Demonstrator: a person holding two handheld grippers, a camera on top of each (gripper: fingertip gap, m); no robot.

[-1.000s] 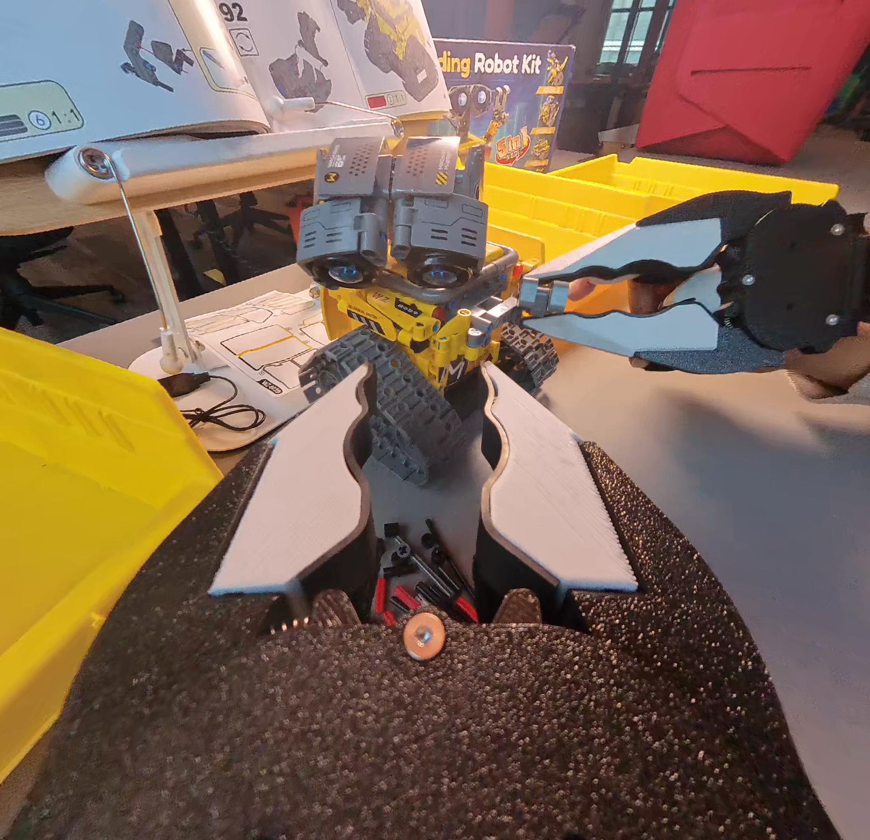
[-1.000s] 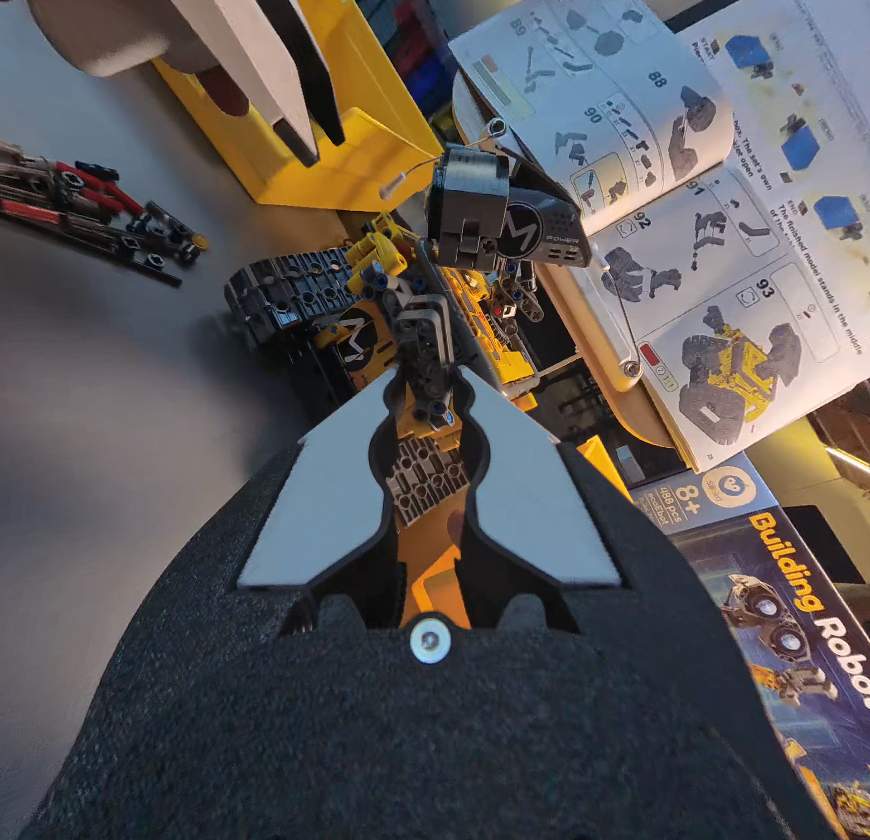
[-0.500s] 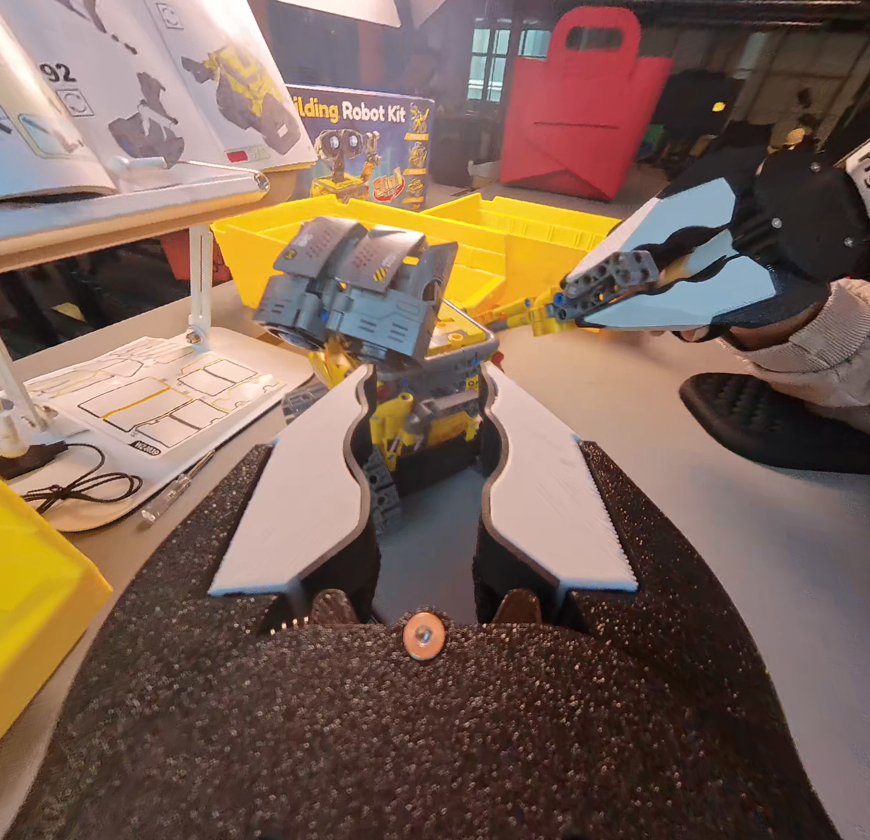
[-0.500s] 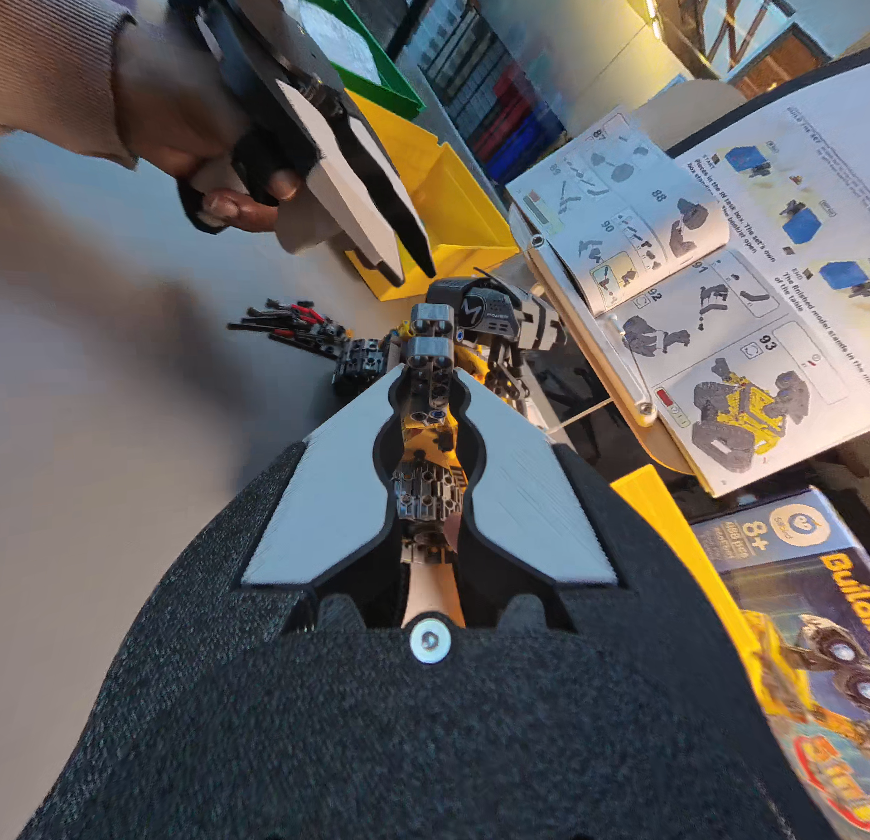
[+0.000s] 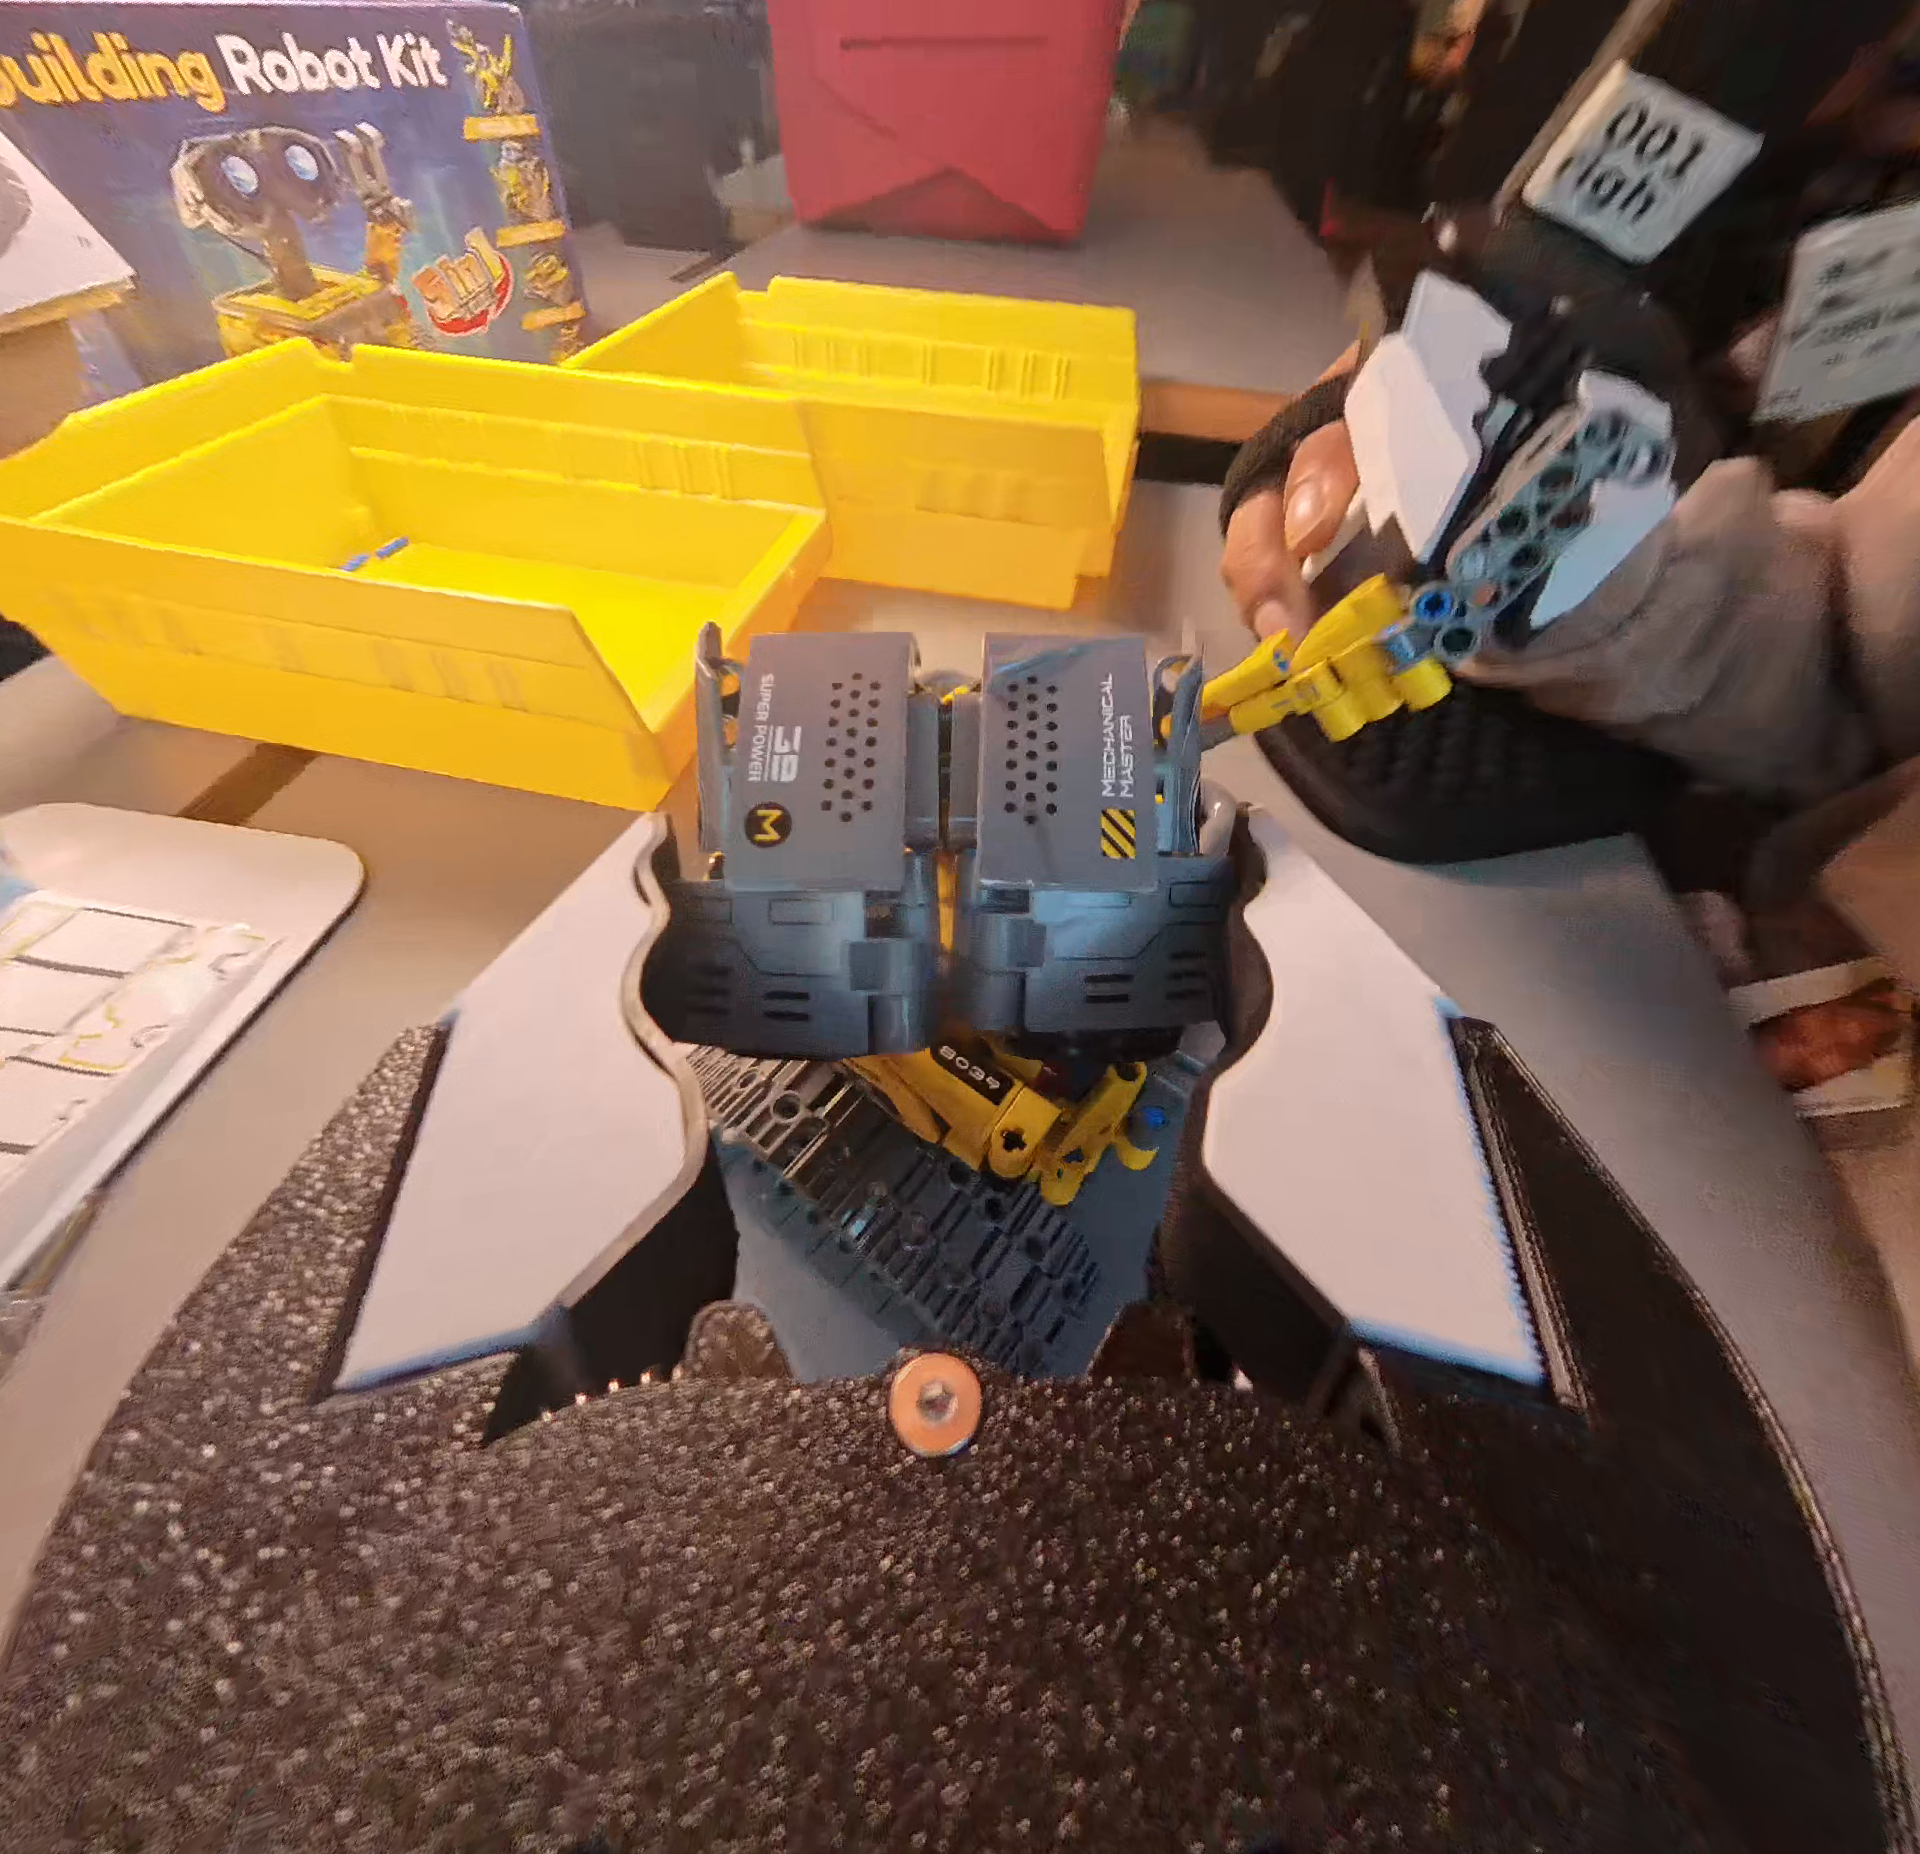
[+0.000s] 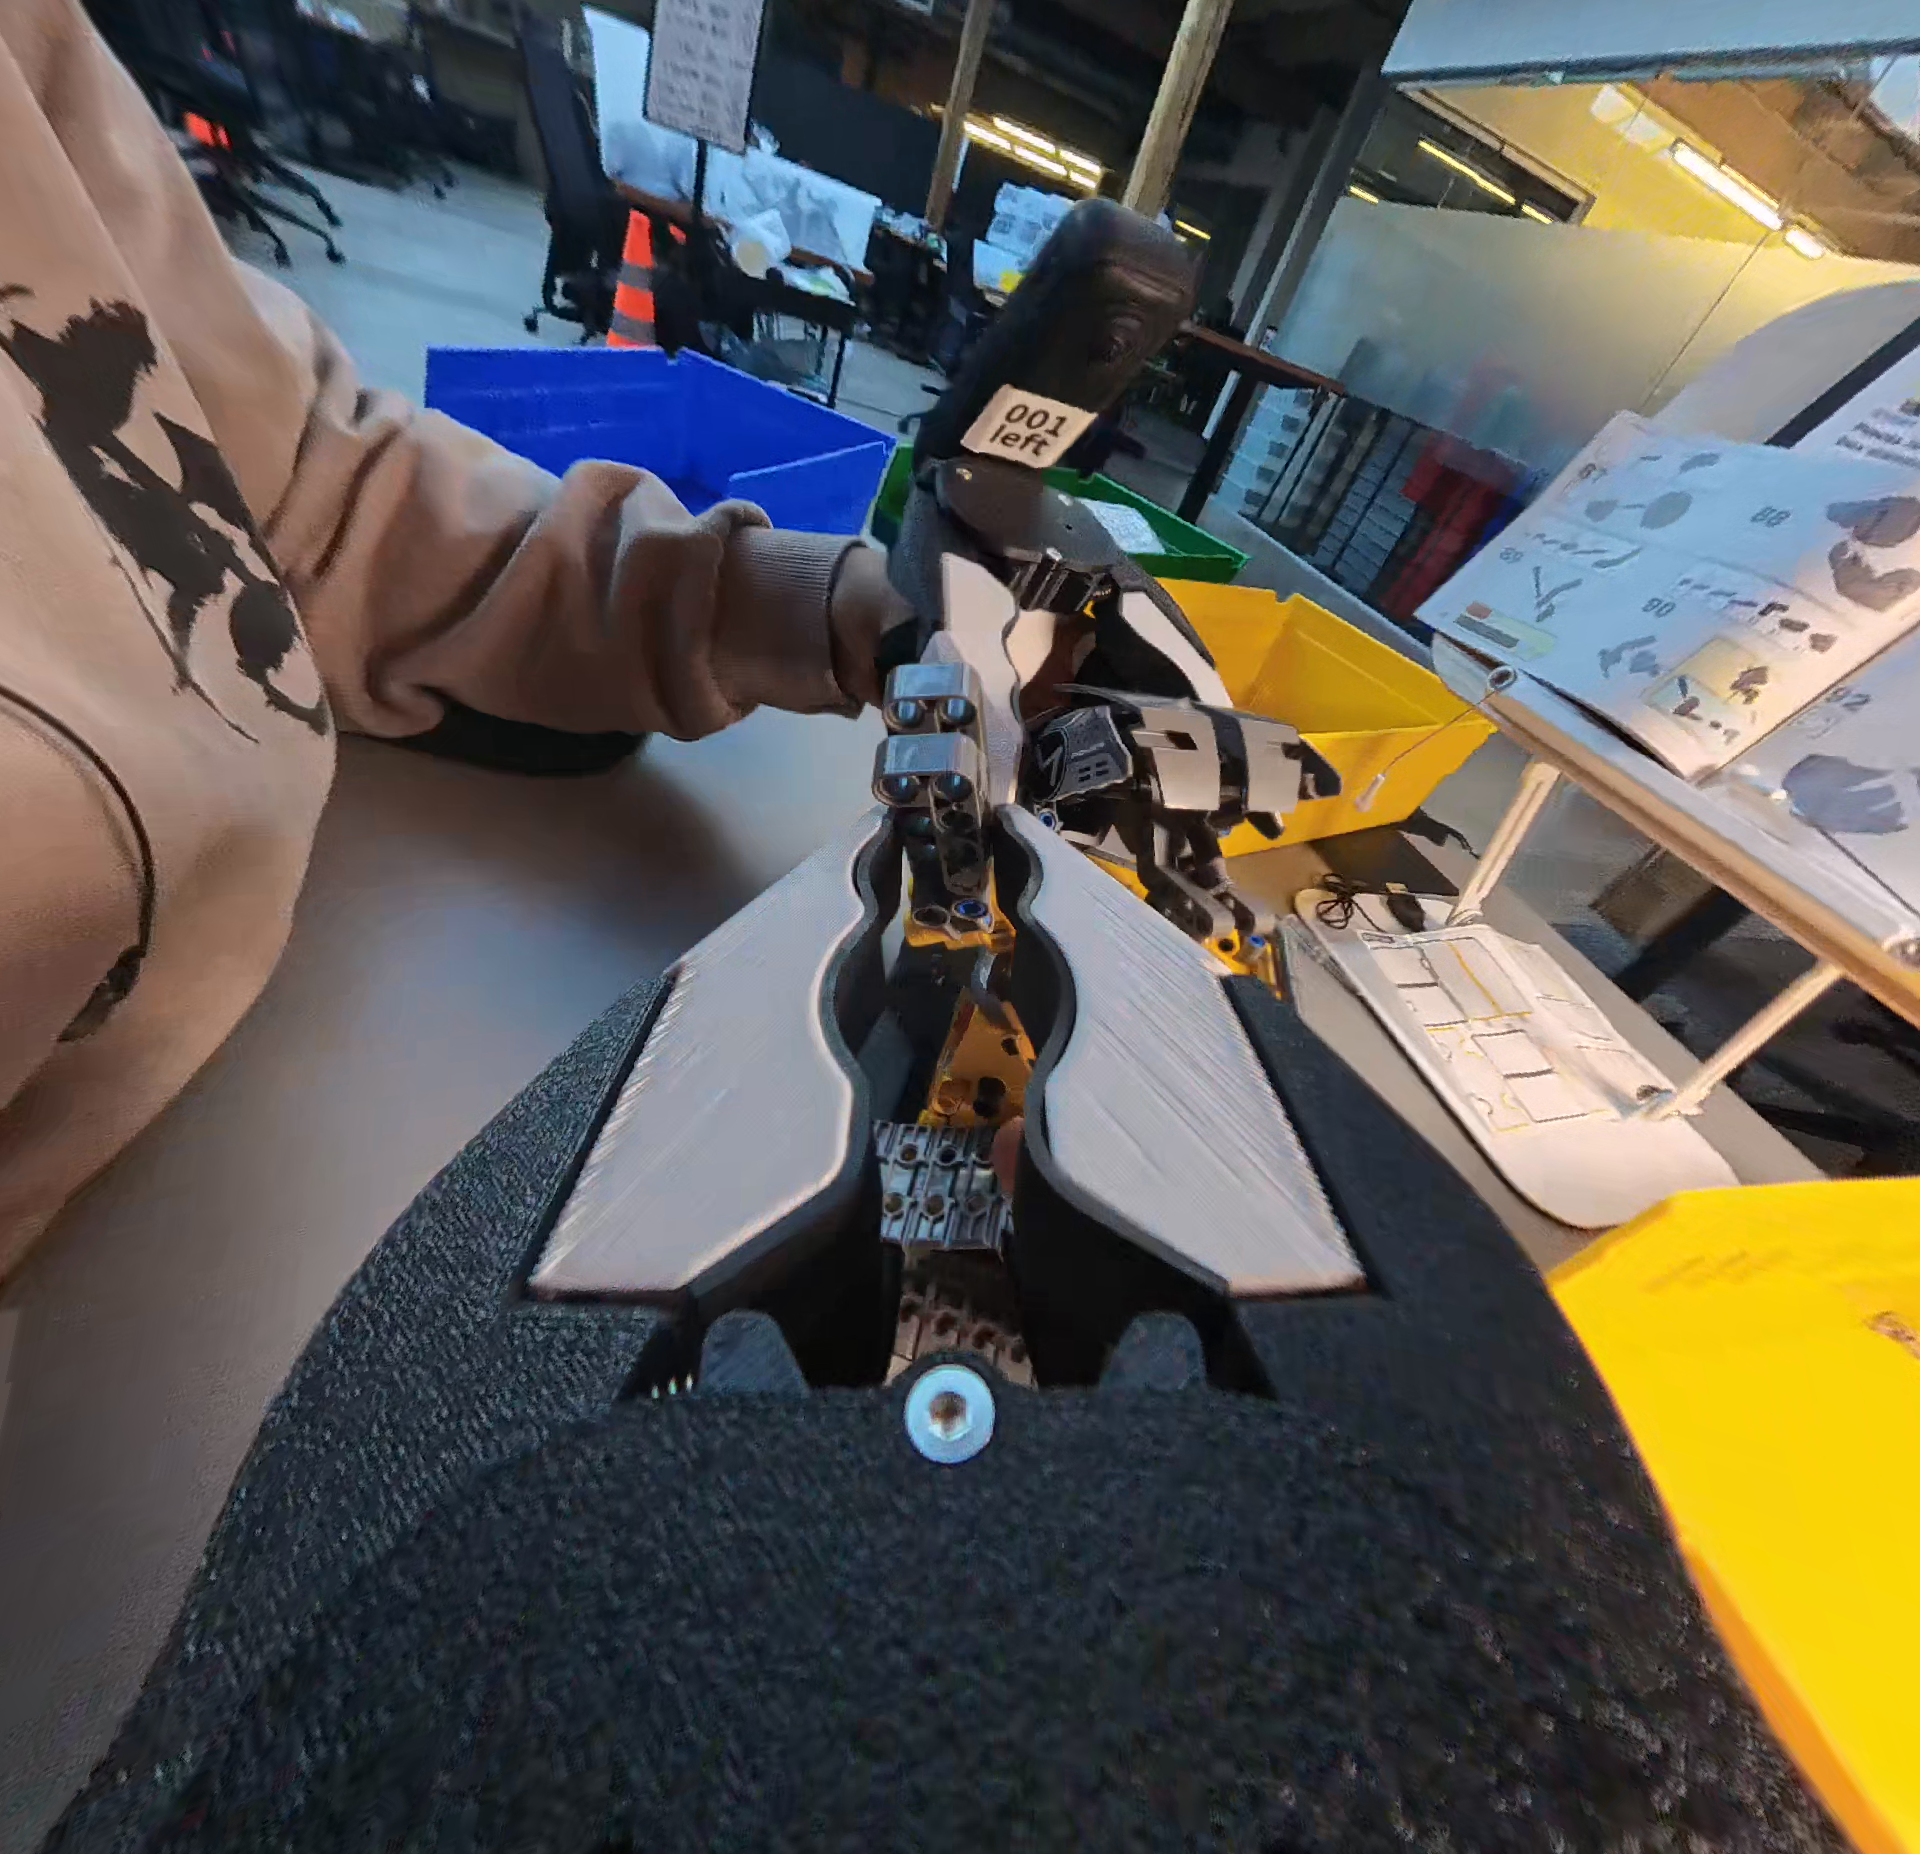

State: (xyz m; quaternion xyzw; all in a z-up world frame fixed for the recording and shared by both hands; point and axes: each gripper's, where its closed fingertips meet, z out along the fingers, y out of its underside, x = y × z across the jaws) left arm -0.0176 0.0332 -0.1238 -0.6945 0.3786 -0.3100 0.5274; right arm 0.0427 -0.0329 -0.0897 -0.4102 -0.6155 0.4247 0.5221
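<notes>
A yellow and grey toy brick robot (image 5: 935, 848) with black tracks fills the left wrist view. My left gripper (image 5: 945, 869) is shut on its grey two-barrel head, one finger on each side. My right gripper (image 6: 945, 828) is shut on the robot's grey and yellow arm piece (image 6: 935, 765). In the left wrist view the right gripper (image 5: 1496, 474) is at the upper right with that arm piece (image 5: 1351, 661), whose yellow end reaches the robot's right side. In the right wrist view the left gripper (image 6: 1049, 641) is just beyond, on the head (image 6: 1164, 755). I cannot tell whether the arm is joined to the body.
Two yellow bins (image 5: 416, 578) (image 5: 935, 402) stand behind the robot, with the kit box (image 5: 291, 173) and a red bag (image 5: 935, 90) farther back. An open instruction booklet (image 6: 1683, 599) rests on a white stand (image 6: 1496, 1056). Blue (image 6: 644, 422) and green (image 6: 1174, 547) bins and a person's sleeve (image 6: 520, 599) lie left.
My left gripper has moved up from the robot's tracks and closed around its head. My right gripper has kept its hold on the arm piece and swung upward and around.
</notes>
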